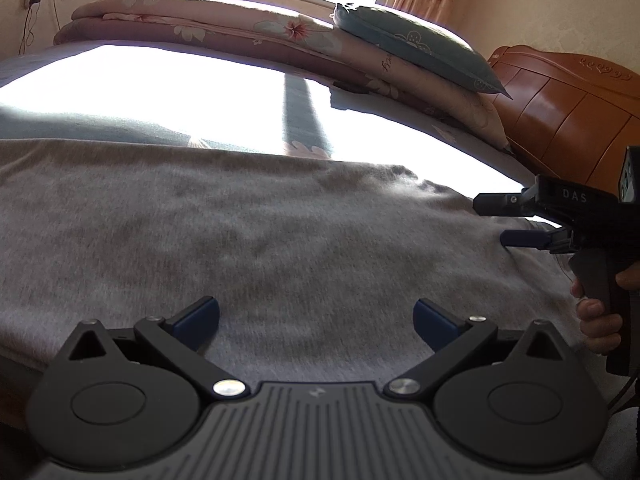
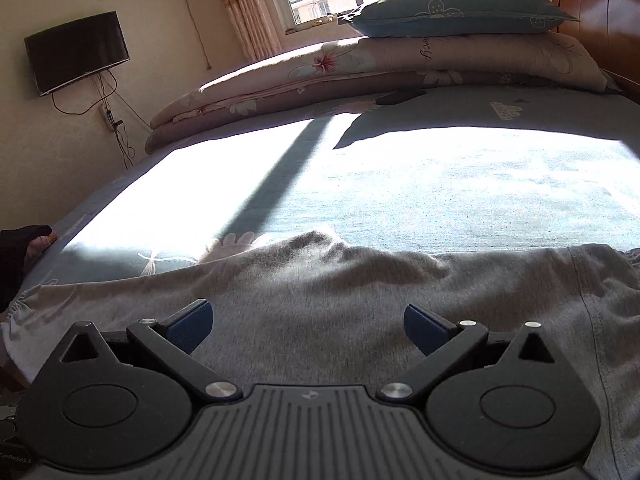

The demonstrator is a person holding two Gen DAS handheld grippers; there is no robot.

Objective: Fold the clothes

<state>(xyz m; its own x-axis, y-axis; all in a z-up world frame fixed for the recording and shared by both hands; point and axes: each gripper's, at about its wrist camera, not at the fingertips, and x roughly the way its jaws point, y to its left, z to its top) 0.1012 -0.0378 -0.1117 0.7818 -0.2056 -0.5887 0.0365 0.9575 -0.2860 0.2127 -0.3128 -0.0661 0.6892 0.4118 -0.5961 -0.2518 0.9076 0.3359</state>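
Both grippers are showing their fingers spread wide apart, gripping nothing. We are seeing the left gripper (image 1: 318, 322) hovering over the grey garment (image 1: 256, 248), its blue pads (image 1: 200, 316) standing clear on either side of open cloth; whether they are touching the fabric, we cannot tell. We are seeing the right gripper (image 2: 308, 326) in the same stance over the same grey garment (image 2: 360, 304).

Only the left wrist view is showing the right gripper (image 1: 490, 220) from outside: it is entering at the garment's right edge, with fingers parted one above the other, the lower finger lying just at the cloth, and a hand (image 1: 600, 320) wrapping the handle. Only the right wrist view is showing the garment's stitched hem (image 2: 588, 292) at the right and a wall-mounted screen (image 2: 78, 52) beyond the bed.

We are finding the garment lying flat on the near part of the bed sheet (image 2: 400, 184), its long axis running left to right across both views. Beyond the garment, a folded floral quilt (image 1: 224, 28) and a blue pillow (image 1: 416, 48) are resting.
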